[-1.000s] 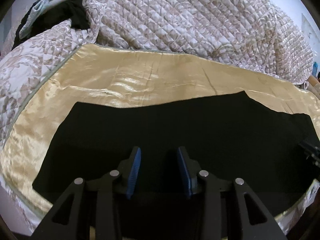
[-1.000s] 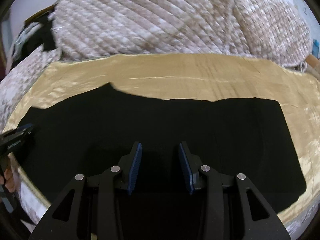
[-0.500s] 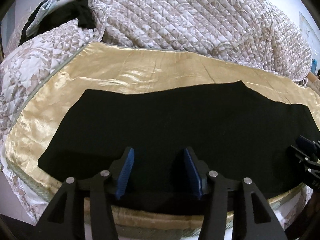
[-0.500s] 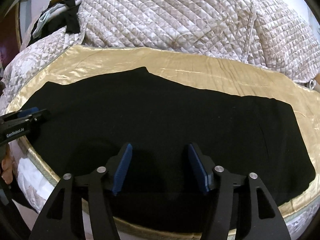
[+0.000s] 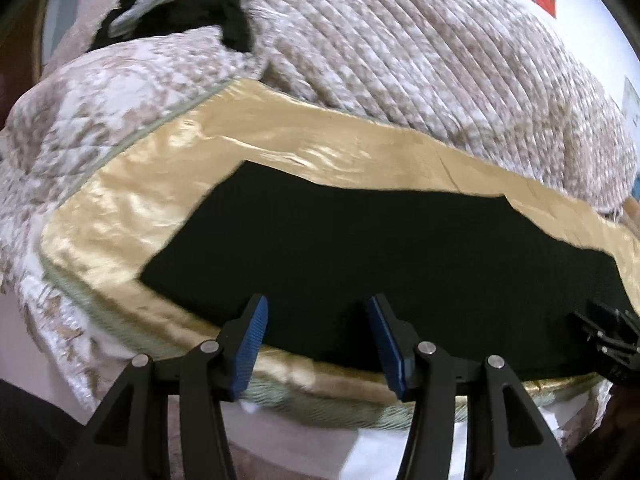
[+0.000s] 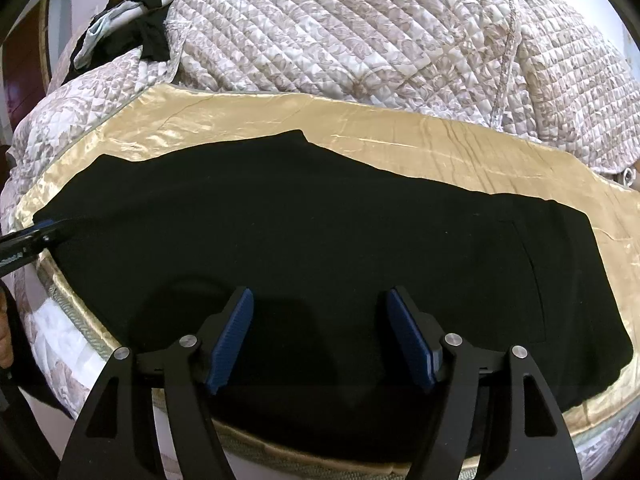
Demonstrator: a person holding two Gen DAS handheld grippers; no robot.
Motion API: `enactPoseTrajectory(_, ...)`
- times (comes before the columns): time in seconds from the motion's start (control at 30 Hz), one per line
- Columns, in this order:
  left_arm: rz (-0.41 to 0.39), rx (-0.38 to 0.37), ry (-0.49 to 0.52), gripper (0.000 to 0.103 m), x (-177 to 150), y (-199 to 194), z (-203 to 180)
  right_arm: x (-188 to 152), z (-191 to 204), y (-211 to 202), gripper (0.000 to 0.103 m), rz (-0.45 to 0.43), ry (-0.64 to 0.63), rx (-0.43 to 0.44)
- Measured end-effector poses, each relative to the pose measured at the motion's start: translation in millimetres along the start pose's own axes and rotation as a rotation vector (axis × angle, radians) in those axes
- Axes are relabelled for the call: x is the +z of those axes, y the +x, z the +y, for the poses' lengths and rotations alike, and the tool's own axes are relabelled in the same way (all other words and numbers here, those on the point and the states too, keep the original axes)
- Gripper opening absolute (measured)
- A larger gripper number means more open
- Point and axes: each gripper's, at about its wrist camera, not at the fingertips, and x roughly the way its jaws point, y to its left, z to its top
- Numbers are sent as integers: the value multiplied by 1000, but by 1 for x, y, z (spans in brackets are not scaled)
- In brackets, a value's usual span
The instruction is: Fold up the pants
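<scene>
Black pants [image 5: 360, 248] lie flat along the near edge of a gold satin sheet [image 5: 120, 216] on a bed; they also fill the right wrist view [image 6: 320, 232]. My left gripper [image 5: 316, 340] is open and empty, just off the bed's near edge by the pants' left end. My right gripper [image 6: 320, 332] is open and empty, low over the pants' near edge. The right gripper shows at the right edge of the left wrist view [image 5: 608, 340]. The left gripper shows at the left edge of the right wrist view [image 6: 28, 240].
A bunched quilted beige cover [image 6: 360, 40] lies behind the gold sheet [image 6: 440, 144]. Dark and pale clothes [image 6: 124, 40] are piled at the far left. The mattress edge [image 5: 320, 400] runs under the left gripper.
Both grippers have pulled back toward the bed's near edge and opened wider. The left one now sits past the edge, nearer the pants' left end. The pants have not moved.
</scene>
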Motion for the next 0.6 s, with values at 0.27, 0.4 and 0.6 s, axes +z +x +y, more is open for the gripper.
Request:
enactPoseTrajectory(0.27,0,25,-256,55,-4,-4,62,1,1,1,71,2,-3,-7)
enactPoseTrajectory(0.4,2,5,-284,55,-6,0,66,1,1,1,71,2,-3,-8)
enactPoseTrajectory(0.6,-8,-38,-346,55,5,14,75,2,2,1,72,3,-3,-8)
